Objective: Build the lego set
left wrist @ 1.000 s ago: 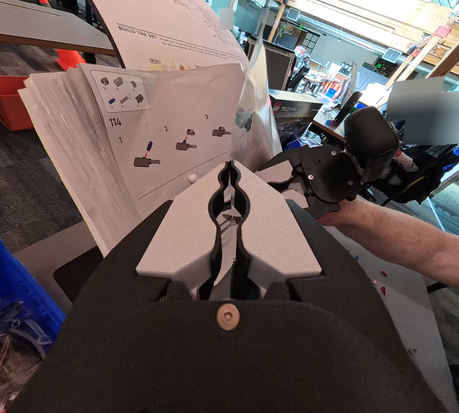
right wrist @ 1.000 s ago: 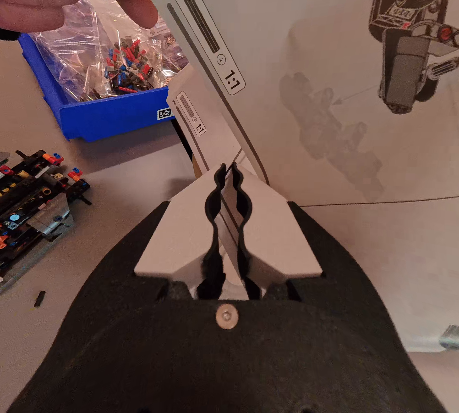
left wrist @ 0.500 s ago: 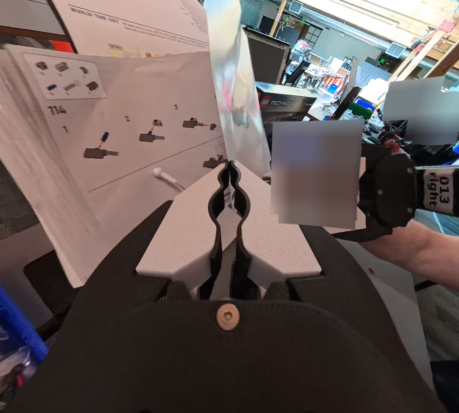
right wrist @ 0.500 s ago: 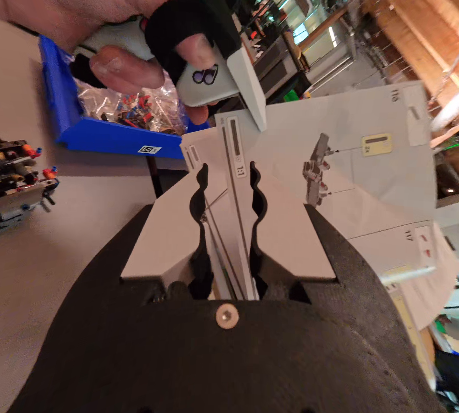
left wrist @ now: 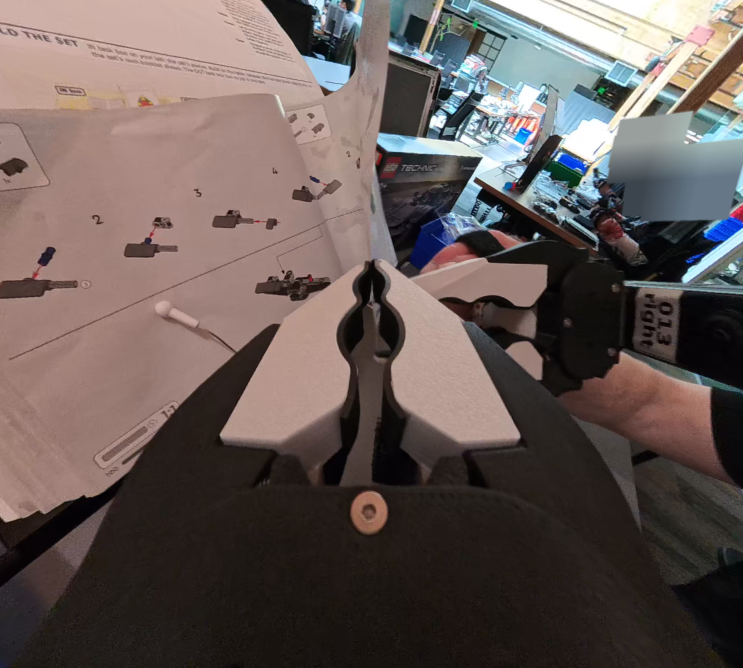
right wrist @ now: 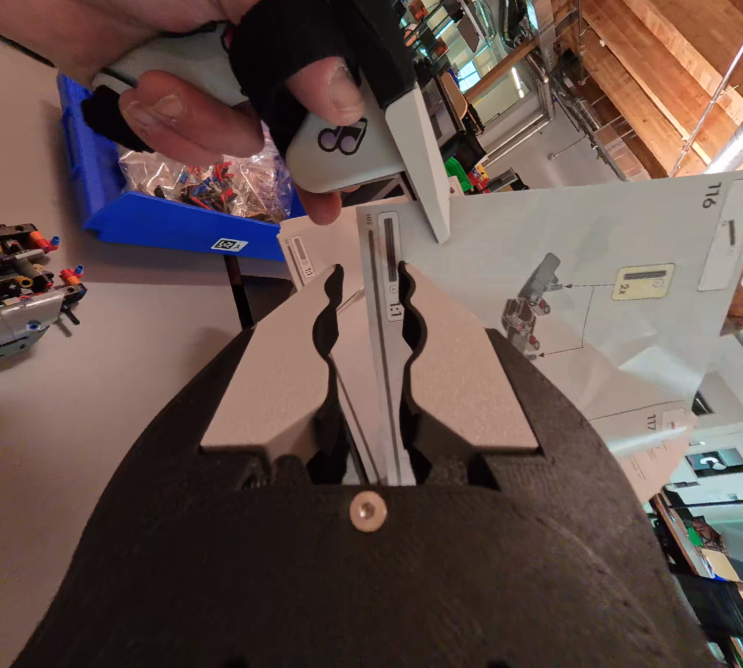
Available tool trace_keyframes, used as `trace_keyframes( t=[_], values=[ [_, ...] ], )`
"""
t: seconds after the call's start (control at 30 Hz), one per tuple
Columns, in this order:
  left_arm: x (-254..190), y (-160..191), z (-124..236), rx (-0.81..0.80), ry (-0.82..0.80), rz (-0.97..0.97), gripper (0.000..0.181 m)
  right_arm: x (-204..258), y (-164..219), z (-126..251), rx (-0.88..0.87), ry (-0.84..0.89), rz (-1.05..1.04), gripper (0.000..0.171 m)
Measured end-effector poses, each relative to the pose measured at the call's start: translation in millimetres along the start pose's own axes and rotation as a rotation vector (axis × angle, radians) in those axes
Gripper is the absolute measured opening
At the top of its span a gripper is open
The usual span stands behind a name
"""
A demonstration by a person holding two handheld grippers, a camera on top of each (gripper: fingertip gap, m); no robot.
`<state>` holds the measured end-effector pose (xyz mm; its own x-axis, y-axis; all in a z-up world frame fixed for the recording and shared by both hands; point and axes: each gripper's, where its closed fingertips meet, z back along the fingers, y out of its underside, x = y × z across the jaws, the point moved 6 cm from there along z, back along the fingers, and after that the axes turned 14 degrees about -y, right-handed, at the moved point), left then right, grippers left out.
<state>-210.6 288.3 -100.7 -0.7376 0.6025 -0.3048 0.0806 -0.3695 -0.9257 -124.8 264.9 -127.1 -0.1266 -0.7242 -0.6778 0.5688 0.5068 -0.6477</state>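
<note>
Grey table (right wrist: 120, 387), blue bin (right wrist: 177, 224), seemingly cluttered workshop behind.

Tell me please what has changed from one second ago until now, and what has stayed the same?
The right hand-held gripper opened and let go of the instruction booklet page; the sheet now passes loosely between its fingers. The page swung over, showing a further spread. The left hand-held gripper stayed shut on the page's edge. The blue bin and the partly built model did not move.

A big open workshop: exposed timber beams (left wrist: 683, 57), skylights, metal ducts (right wrist: 534, 5), cluttered counters (left wrist: 534, 202), blue parts bins (right wrist: 177, 222) and people at computer screens.
</note>
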Motion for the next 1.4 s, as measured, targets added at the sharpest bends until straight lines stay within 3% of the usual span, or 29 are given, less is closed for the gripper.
trace_keyframes(
  t=[0.1, 0.2, 0.5, 0.7, 0.9, 1.17, 1.4],
  values=[
    [10, -1, -1, -0.012, -0.046, -0.012, 0.0, 12, 3, 1, 0.005, -0.087, -0.077, 0.012],
    [25, 0, -1, -0.027, -0.106, -0.026, 0.0, 18, 26, -18, 0.091, -0.181, -0.264, 0.02],
    [68, -1, 1, -0.059, -0.201, -0.02, 0.0, -2, 56, -78, 0.186, -0.094, -0.424, 0.024],
    [85, 1, 0, -0.067, -0.221, -0.026, 0.0, -5, 60, -99, 0.205, -0.074, -0.411, 0.005],
    [108, 13, -5, -0.062, -0.314, -0.027, 0.0, 11, 55, -106, 0.153, -0.184, -0.337, 0.0],
    [129, 39, -14, -0.021, -0.384, -0.036, 0.0, 17, 52, -96, 0.078, -0.179, -0.253, 0.0],
    [133, 57, -13, 0.009, -0.42, -0.023, 0.0, -2, 64, -81, -0.044, -0.071, -0.498, 0.0]
  ],
)
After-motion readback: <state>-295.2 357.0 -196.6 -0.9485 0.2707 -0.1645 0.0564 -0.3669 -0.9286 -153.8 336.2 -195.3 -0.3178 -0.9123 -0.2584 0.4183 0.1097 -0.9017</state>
